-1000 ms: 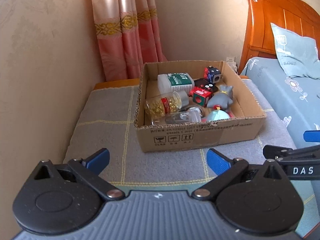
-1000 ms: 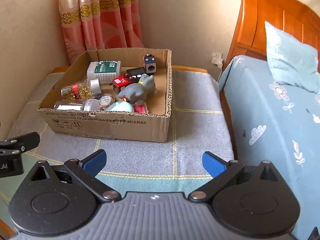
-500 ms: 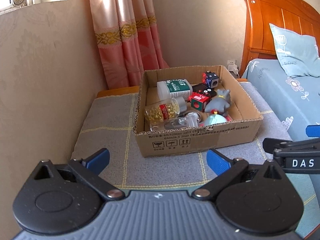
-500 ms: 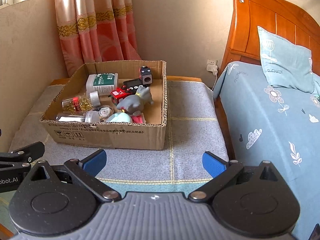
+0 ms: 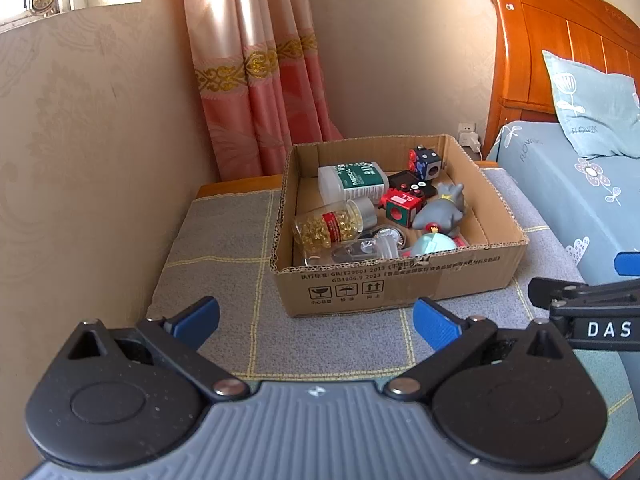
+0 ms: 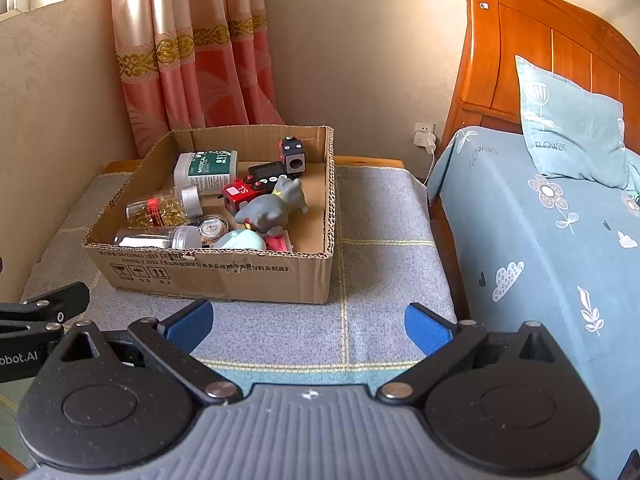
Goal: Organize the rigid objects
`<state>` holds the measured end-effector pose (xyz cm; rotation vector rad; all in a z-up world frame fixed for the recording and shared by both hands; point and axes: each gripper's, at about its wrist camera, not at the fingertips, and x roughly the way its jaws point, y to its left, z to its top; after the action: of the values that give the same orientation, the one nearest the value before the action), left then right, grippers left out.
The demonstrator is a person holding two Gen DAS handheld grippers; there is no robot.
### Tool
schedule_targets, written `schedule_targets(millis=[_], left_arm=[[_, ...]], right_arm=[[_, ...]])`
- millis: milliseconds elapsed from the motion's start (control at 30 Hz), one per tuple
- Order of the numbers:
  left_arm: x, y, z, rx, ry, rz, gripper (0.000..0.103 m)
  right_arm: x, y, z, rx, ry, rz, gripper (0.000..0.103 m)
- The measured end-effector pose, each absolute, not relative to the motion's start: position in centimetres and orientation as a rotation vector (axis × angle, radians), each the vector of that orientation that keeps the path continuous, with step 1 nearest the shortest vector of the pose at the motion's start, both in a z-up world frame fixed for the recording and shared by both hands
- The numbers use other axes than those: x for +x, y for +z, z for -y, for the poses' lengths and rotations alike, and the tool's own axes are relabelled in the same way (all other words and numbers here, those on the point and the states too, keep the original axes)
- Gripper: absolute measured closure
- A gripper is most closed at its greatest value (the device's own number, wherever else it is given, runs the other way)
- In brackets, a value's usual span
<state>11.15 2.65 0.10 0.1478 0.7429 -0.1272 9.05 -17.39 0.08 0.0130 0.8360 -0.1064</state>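
Note:
An open cardboard box [image 5: 400, 284] [image 6: 224, 272] sits on a grey cloth-covered table. Inside lie a white and green medical bottle [image 5: 354, 178] [image 6: 206, 170], a jar of yellow capsules [image 5: 330, 226] [image 6: 160, 210], a clear vial [image 5: 360, 249] [image 6: 156, 237], a red cube [image 5: 400, 208] [image 6: 240, 196], a dark cube [image 5: 425, 160] [image 6: 293, 156], a grey toy animal [image 5: 442, 210] [image 6: 272, 208] and a pale blue round toy [image 5: 434, 243] [image 6: 240, 240]. My left gripper [image 5: 316, 320] and right gripper [image 6: 308, 324] hover open and empty, short of the box's near wall.
A bed with a blue floral sheet [image 6: 540, 240], a pillow [image 6: 572, 128] and a wooden headboard [image 6: 520, 48] borders the table on the right. A wall [image 5: 80, 160] and pink curtain [image 5: 256, 80] close the left and back. Grey cloth [image 6: 380, 240] lies bare right of the box.
Both grippers have drawn back and risen from the box, which now looks smaller and farther. Both stayed open and empty.

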Motion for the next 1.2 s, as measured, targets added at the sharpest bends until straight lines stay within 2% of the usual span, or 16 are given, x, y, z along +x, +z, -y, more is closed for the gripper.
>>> schedule_targets(millis=[1200], left_arm=[[11.15,0.12,-2.64,0.150,-0.116,-0.739,0.001]], right_arm=[[8.88,0.44,17.08,-0.003,-0.107,-0.819,0.000]])
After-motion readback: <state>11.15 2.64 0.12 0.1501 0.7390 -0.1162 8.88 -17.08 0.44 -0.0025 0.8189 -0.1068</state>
